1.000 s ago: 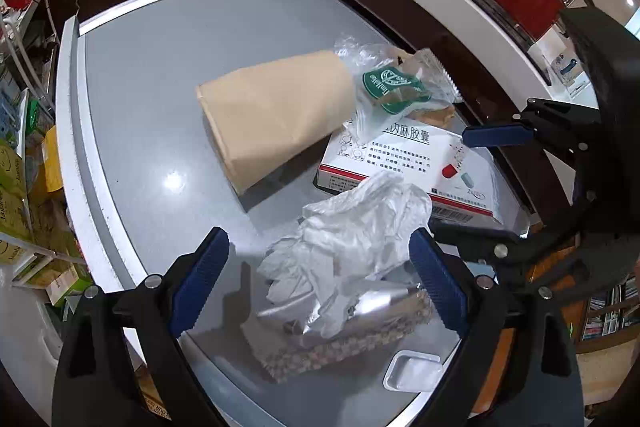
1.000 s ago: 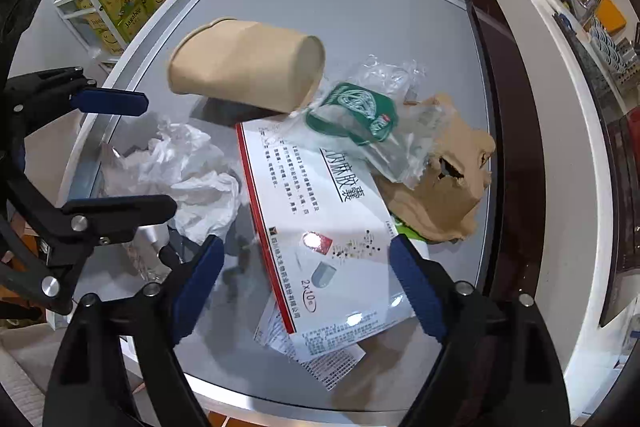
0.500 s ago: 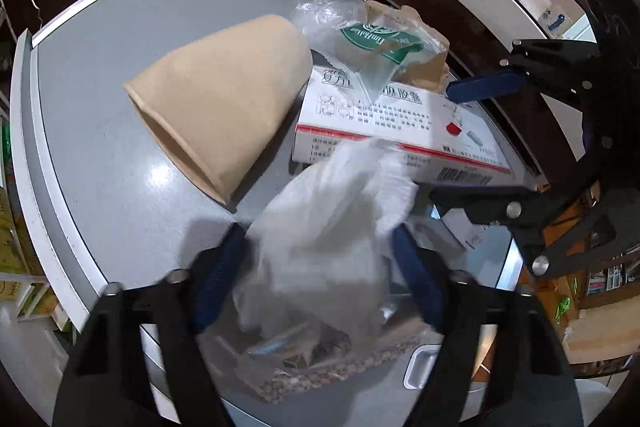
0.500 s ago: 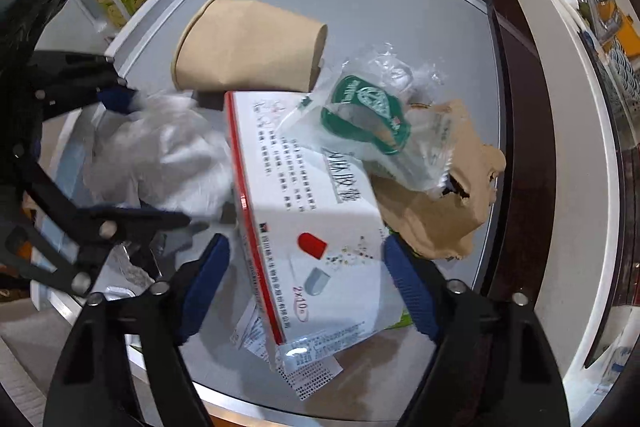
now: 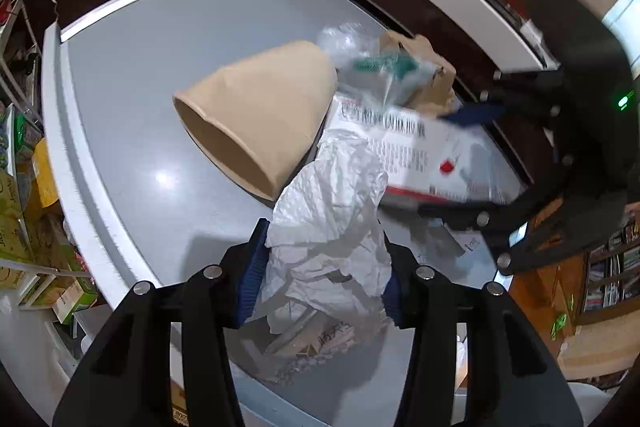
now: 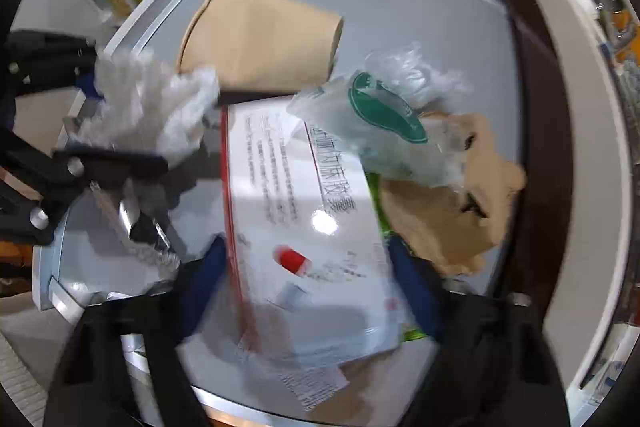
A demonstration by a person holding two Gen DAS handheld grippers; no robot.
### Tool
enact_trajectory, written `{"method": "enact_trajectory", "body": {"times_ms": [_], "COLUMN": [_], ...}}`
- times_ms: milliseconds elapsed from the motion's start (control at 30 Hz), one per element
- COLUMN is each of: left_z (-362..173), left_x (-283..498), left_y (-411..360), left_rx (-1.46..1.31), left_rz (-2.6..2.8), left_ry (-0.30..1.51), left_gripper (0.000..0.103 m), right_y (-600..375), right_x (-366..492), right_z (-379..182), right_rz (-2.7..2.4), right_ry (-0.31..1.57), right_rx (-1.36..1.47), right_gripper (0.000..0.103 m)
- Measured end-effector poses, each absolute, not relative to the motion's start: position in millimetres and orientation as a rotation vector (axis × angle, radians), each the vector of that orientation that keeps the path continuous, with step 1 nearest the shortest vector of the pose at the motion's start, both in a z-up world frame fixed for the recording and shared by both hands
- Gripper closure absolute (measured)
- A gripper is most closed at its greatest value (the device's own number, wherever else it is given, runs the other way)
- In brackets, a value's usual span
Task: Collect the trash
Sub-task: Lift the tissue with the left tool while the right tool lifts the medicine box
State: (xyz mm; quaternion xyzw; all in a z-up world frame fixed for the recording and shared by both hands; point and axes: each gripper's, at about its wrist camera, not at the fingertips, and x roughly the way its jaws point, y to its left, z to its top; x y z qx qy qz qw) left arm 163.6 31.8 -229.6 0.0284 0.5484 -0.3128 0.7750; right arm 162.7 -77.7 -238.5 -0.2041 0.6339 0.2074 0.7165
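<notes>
Trash is heaped near one corner of the grey tabletop (image 5: pixel 132 75): a crumpled white tissue wad (image 5: pixel 332 227), a tan paper cup lying on its side (image 5: pixel 260 123), a white medicine box with a red stripe and capsule picture (image 6: pixel 304 219), a clear plastic wrapper with a green label (image 6: pixel 384 115) draped over the box's far end, and torn brown cardboard (image 6: pixel 452 195) beyond it toward the table's dark edge.

Compared with a second ago, the left gripper (image 5: pixel 324 275) has just been closing: its blue pads stood well apart on either side of the tissue wad, and now they squeeze it from both sides, so the paper bulges up between them. Underneath, a patterned flat wrapper (image 5: pixel 316 343) lies at the table's near edge, not gripped.

The right gripper (image 6: pixel 308 271) has narrowed too. Its blue pads now sit against the long sides of the medicine box, where earlier a gap showed on each side; the picture is blurred, yet it looks like a grip on the box.

My reading is that two pieces are secured at once, so lifting away comes next. One risk: the plastic wrapper resting on the box may slide off when it rises. Cup, wrapper and cardboard remain to be gathered.
</notes>
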Motion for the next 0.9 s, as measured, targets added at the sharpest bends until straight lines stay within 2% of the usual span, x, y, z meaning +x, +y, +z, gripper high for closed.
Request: {"method": "enact_trajectory", "body": {"times_ms": [600,900], "left_z": [-167,-142], "left_x": [165,160], "left_y": [69,70], "left_rx": [-0.132,-0.167], "left_rz": [-0.738,-0.715], "left_ry": [1.056,1.002], "left_gripper": [0.054,0.054], "right_y": [-141,-155], "right_x": [133,119], "right_z": [-175,-172], "right_rz": [0.419,0.398], "right_ry": [1.287,1.279], "right_rx": [-0.085,-0.009], "right_gripper": [0.031,0.032]}}
